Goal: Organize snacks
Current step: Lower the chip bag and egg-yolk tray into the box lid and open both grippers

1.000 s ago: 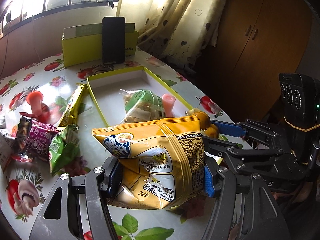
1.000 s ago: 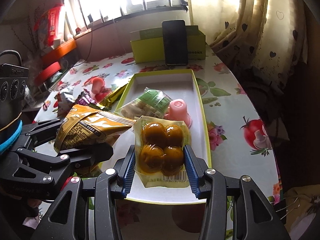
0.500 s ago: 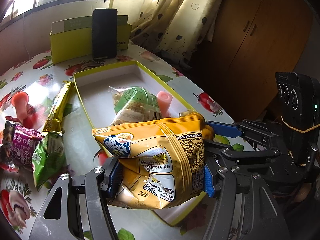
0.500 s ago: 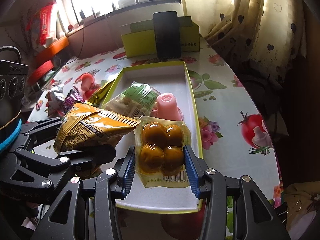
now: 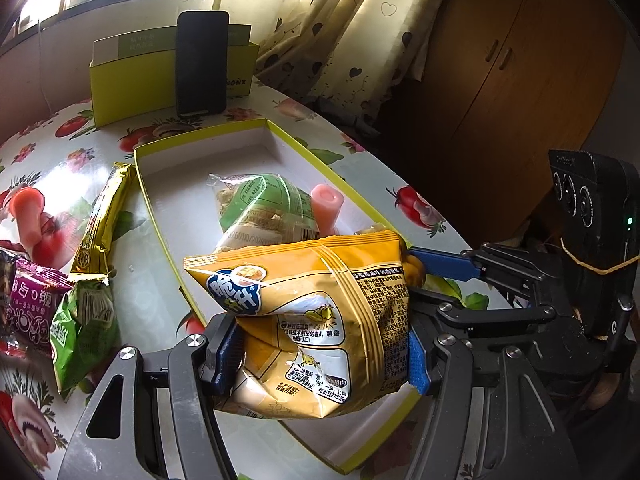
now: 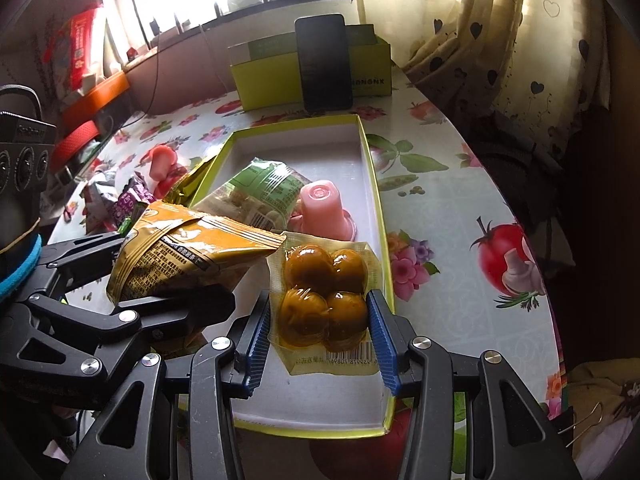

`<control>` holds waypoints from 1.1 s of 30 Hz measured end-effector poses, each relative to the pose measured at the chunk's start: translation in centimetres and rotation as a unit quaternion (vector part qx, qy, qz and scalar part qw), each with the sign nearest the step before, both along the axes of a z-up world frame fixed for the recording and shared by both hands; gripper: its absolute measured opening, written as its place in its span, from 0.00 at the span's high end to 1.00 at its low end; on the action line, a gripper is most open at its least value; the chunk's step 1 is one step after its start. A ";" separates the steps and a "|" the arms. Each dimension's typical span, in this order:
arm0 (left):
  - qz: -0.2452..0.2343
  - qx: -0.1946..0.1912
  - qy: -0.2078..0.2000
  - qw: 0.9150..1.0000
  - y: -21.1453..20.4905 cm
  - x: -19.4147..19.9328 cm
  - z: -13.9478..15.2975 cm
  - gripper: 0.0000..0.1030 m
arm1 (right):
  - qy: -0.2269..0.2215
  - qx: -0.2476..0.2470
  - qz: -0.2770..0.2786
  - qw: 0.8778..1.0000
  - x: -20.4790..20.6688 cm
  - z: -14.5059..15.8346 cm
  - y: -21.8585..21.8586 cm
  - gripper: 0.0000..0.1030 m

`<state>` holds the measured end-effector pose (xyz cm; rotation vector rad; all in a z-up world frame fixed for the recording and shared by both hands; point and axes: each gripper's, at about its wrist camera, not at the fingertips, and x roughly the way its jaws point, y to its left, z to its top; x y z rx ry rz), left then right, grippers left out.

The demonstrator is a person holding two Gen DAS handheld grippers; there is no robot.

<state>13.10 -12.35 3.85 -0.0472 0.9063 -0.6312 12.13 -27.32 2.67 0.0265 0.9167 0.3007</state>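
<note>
My left gripper (image 5: 316,354) is shut on a yellow chip bag (image 5: 316,312), held above the near end of the shallow yellow-rimmed box (image 5: 256,142). The same chip bag (image 6: 188,248) shows at the left of the right wrist view, with the left gripper's dark fingers (image 6: 132,312) under it. My right gripper (image 6: 320,332) is shut on a clear pack of brown glazed balls (image 6: 324,300) over the box (image 6: 370,168). Inside the box lie a green cracker packet (image 5: 264,208) (image 6: 260,192) and a pink jelly cup (image 5: 326,208) (image 6: 322,210).
Left of the box lie a gold bar wrapper (image 5: 104,220), a green packet (image 5: 86,328), a purple packet (image 5: 30,308) and a pink cup (image 5: 26,212). A green carton (image 5: 132,80) with a black phone (image 5: 202,64) leaning on it stands at the back. The table edge (image 6: 536,240) curves along the right.
My left gripper has carried the chip bag rightward, from over the tablecloth to over the box's near end. The right gripper and its pack have stayed over the box.
</note>
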 end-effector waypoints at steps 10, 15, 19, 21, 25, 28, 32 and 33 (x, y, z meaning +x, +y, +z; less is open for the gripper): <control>-0.007 -0.028 0.004 1.000 0.3 0.1 0.3 0.35 | 0.001 0.000 0.000 1.000 0.1 -0.1 0.1 0.57; -0.001 -0.040 0.000 0.999 0.7 0.0 0.5 0.34 | 0.003 0.001 -0.002 1.000 0.2 -0.1 0.0 0.57; -0.001 -0.051 -0.009 0.999 0.9 0.3 0.7 0.28 | 0.003 0.003 -0.006 1.000 0.4 -0.1 0.0 0.58; -0.001 -0.046 -0.009 0.999 0.7 0.4 0.6 0.28 | 0.003 0.006 -0.003 1.000 0.5 0.0 0.0 0.58; 0.008 -0.047 -0.012 0.999 1.0 0.3 0.8 0.28 | -0.001 0.000 0.002 1.000 0.3 0.4 0.1 0.58; 0.021 -0.041 -0.023 0.999 1.7 -0.1 1.2 0.28 | -0.001 -0.002 0.003 1.000 0.1 0.6 0.1 0.58; 0.044 -0.021 -0.038 0.998 2.8 -0.8 1.9 0.28 | 0.000 -0.001 0.011 1.000 -0.5 0.8 0.3 0.58; 0.046 -0.018 -0.039 0.998 3.1 -0.9 1.9 0.28 | 0.002 -0.002 0.013 1.000 -0.6 0.7 0.4 0.58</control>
